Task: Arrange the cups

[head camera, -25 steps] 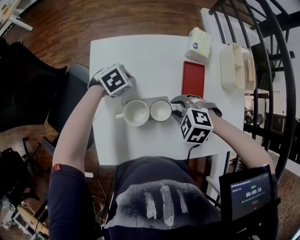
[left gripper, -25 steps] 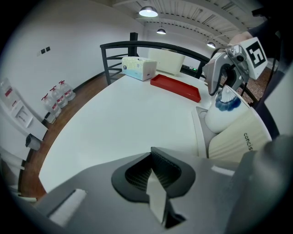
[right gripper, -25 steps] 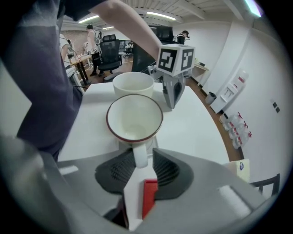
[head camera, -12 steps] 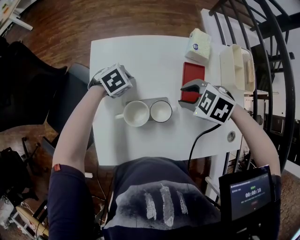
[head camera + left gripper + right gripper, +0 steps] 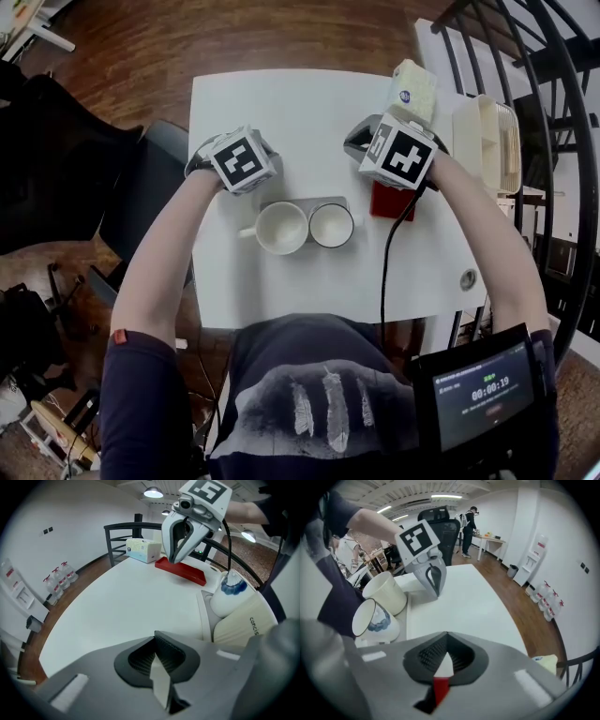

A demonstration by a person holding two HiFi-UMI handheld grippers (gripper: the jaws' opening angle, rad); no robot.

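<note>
Head view is showing both cups (image 5: 281, 228) nearer the left gripper (image 5: 158, 665), its jaws pressing together, empty. Right gripper (image 5: 440, 670), its jaws just closing on nothing, is hovering farther away.

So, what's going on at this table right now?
A person holds a gripper in each hand over a white table. Two cups stand side by side on a grey tray: a larger cream cup and a smaller cup with blue print. Neither is held. The left gripper is shut and empty, close to the cream cup. The right gripper has just been closing with nothing between its jaws, above the red tray.
</note>
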